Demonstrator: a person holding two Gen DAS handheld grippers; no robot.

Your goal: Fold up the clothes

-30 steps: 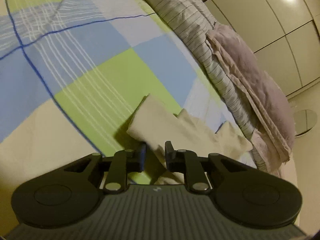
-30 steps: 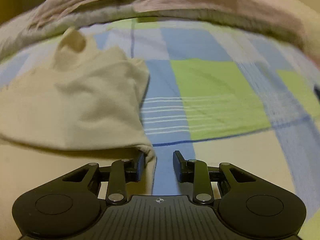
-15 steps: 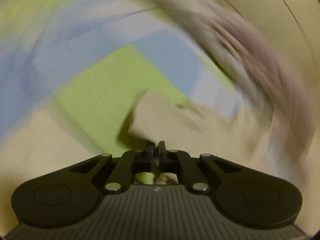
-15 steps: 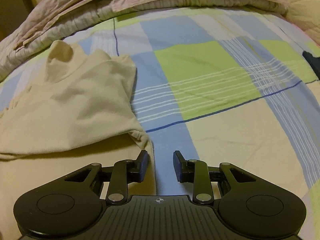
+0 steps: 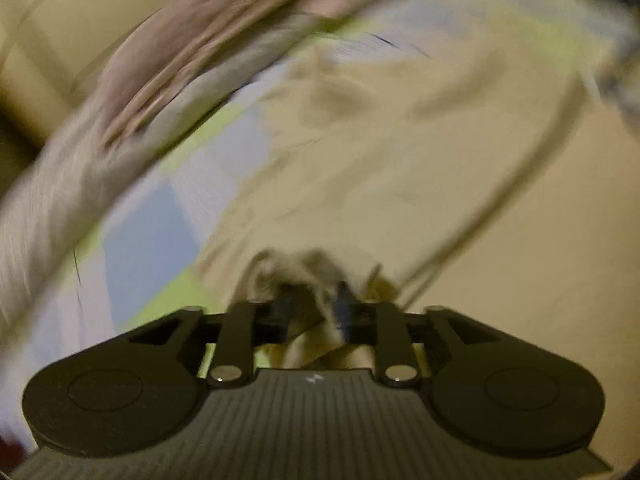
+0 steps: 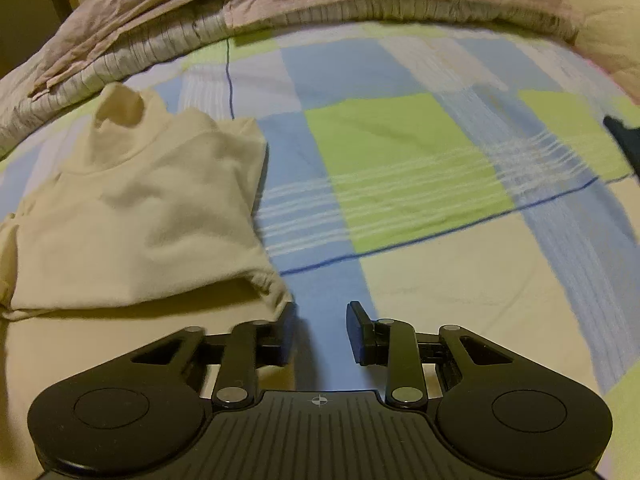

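On the checked bedspread [image 6: 400,168], toward its left side in the right wrist view, we see the cream turtleneck top [image 6: 152,216] lying partly folded. Its collar [image 6: 120,110] stands up at the far end, pointing toward the rumpled striped quilt [image 6: 168,44] at the back of the bed, and its long axis runs from that collar back toward us. A bunched corner of the hem lies just beside the left finger of the right hand-held gripper [image 6: 322,330], whose jaws are spread with only blue bedspread between them.

In the left wrist view, heavily blurred, the top [image 5: 380,152] spreads away from the left hand-held gripper [image 5: 314,308]. A wad of cream cloth sits between its fingers, which stand somewhat apart; we cannot tell whether they pinch it.

Half a second ago the left jaws were nearly together on the cloth edge; now they are wider, and that camera has swung round so the quilt [image 5: 80,184] is on its left. The right hand-held gripper has barely moved.
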